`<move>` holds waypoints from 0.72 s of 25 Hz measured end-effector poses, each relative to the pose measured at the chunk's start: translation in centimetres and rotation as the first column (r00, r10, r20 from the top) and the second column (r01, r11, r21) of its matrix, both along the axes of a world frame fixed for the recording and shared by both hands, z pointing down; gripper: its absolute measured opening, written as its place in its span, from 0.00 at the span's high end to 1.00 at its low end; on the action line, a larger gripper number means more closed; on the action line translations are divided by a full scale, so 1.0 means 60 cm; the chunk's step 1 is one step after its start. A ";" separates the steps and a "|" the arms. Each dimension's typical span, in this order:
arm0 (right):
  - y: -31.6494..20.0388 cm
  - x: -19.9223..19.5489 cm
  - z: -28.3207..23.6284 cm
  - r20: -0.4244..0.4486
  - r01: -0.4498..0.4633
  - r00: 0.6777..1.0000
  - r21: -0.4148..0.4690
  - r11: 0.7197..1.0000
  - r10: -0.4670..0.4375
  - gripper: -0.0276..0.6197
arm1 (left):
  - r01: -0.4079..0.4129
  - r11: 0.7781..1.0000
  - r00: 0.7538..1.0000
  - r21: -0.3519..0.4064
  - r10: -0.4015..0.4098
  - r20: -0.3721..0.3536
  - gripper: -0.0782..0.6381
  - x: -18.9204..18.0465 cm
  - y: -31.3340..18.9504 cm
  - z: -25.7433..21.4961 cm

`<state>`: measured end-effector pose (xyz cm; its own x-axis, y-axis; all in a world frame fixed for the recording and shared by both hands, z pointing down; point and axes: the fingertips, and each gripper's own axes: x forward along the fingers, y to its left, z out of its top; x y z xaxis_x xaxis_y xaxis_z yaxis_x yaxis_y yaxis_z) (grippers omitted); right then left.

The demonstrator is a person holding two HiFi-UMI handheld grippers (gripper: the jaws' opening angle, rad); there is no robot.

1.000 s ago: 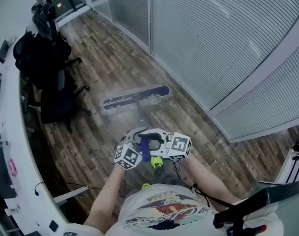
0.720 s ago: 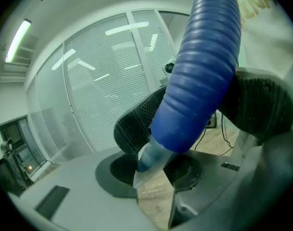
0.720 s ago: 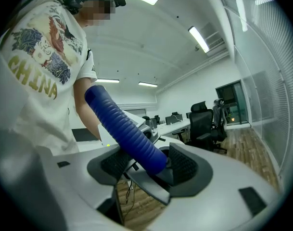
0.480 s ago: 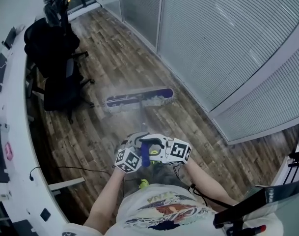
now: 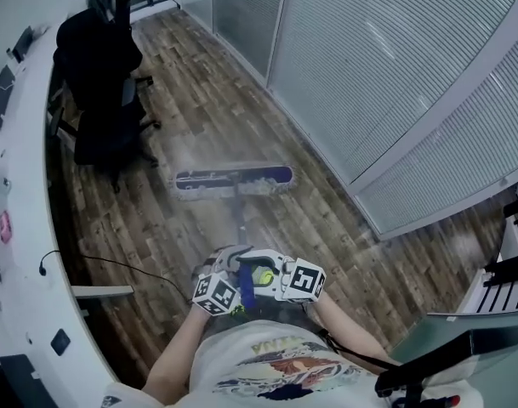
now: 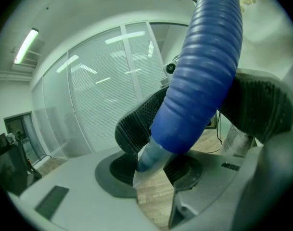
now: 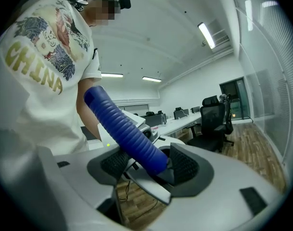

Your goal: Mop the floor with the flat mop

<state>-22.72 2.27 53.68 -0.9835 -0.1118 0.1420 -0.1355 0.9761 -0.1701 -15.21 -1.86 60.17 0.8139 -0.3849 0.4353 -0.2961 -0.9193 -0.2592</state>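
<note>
The flat mop head (image 5: 233,178), blue-edged with a pale pad, lies flat on the wood floor ahead of me. Its thin pole (image 5: 241,228) runs back to a blue ribbed grip (image 5: 247,291) in front of my body. My left gripper (image 5: 224,286) and right gripper (image 5: 280,280) both clamp that grip, side by side. In the left gripper view the blue grip (image 6: 204,71) crosses between the black pads (image 6: 136,129), with the left gripper (image 6: 194,124) shut on it. In the right gripper view the right gripper (image 7: 151,166) is shut on the blue grip (image 7: 127,134).
Black office chairs (image 5: 101,66) stand at the far left beside a long white curved desk (image 5: 20,228). A glass partition with blinds (image 5: 395,75) runs along the right. A dark cable (image 5: 114,266) trails over the floor near the desk.
The mop head has slid back over the floor toward me, away from the chairs. Both grippers have come back with the handle, their hold unchanged.
</note>
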 end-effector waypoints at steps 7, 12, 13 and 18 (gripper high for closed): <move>0.116 0.020 -0.006 -0.004 0.020 1.000 -0.006 1.000 -0.020 0.57 | 0.043 0.999 0.999 -0.020 -0.043 -0.015 0.72 0.017 0.113 -0.006; 0.190 0.097 -0.012 0.018 0.021 1.000 -0.020 1.000 -0.021 0.57 | 0.071 0.997 0.997 -0.040 -0.073 -0.028 0.72 0.090 0.185 -0.011; 0.205 0.110 -0.010 0.025 0.015 1.000 -0.020 1.000 -0.015 0.57 | 0.070 0.997 0.997 -0.040 -0.071 -0.021 0.72 0.102 0.200 -0.009; 0.276 0.171 0.000 0.048 0.034 0.998 -0.016 0.999 -0.033 0.57 | 0.077 0.997 0.997 -0.028 -0.076 0.021 0.72 0.158 0.269 0.002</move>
